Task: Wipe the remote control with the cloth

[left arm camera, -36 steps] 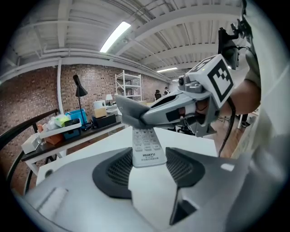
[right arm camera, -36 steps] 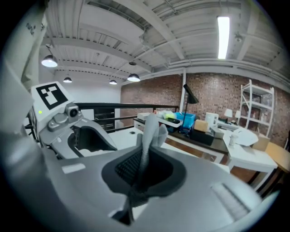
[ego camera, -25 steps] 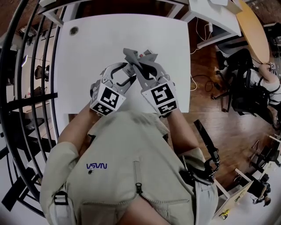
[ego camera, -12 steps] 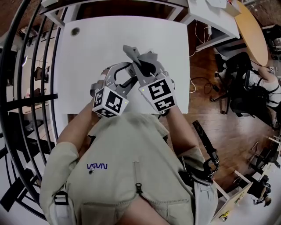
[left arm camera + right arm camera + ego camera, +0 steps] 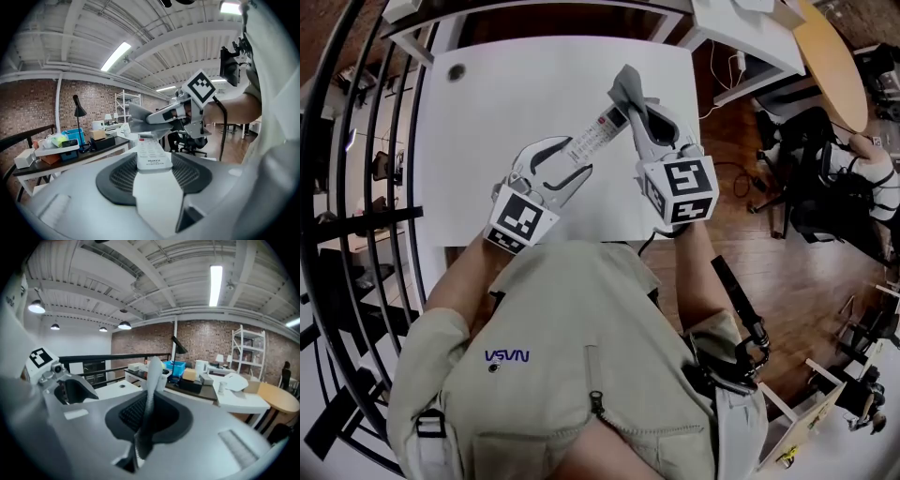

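Head view: remote control [image 5: 595,133] held over the white surface [image 5: 506,94], upper centre of frame; cloth [image 5: 628,89] at its far end.

Left gripper view: left gripper [image 5: 152,171] jaws clamp the remote control's near end (rigid, probably light, slick plastic; long edges look the safe hold).

Right gripper view: right gripper [image 5: 146,418] jaws closed on the limp cloth, pinched at a fold.

A white table [image 5: 506,122] carries one small dark disc [image 5: 456,69] near its corner.
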Tool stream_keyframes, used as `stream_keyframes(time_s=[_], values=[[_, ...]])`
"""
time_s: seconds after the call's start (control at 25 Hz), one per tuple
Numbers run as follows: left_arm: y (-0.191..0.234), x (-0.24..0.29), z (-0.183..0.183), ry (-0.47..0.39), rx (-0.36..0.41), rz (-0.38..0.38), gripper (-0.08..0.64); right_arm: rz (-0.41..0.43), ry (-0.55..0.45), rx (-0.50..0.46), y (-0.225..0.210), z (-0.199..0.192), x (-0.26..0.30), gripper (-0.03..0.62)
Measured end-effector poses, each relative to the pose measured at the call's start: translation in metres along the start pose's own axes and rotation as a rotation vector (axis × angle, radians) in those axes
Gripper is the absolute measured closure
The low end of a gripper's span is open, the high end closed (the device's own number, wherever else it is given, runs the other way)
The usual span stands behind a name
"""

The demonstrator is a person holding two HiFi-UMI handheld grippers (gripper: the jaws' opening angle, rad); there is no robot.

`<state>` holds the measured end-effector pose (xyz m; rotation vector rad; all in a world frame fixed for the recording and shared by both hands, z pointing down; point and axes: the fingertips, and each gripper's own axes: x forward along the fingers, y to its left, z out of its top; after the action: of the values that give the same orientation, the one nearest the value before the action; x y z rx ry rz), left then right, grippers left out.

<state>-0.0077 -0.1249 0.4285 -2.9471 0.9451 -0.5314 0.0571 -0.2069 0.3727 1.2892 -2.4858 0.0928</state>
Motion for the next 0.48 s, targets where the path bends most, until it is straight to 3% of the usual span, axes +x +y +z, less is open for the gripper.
stream_keyframes(time_s=[0.16, 0.36, 0.48], values=[[0.0, -0.003, 0.005, -0.031, -0.033, -0.002, 0.321, 0.061, 0.054, -0.015, 0.016, -0.013, -0.002, 0.574], [0.001, -0.005, 0.008, -0.057, -0.09, -0.011, 0.321, 0.241, 0.048, 0.008, 0.078, -0.015, -0.009, 0.574], [0.008, -0.007, 0.01, -0.086, -0.164, -0.008, 0.321, 0.349, 0.0, 0.055, 0.105, -0.003, -0.016, 0.574]])
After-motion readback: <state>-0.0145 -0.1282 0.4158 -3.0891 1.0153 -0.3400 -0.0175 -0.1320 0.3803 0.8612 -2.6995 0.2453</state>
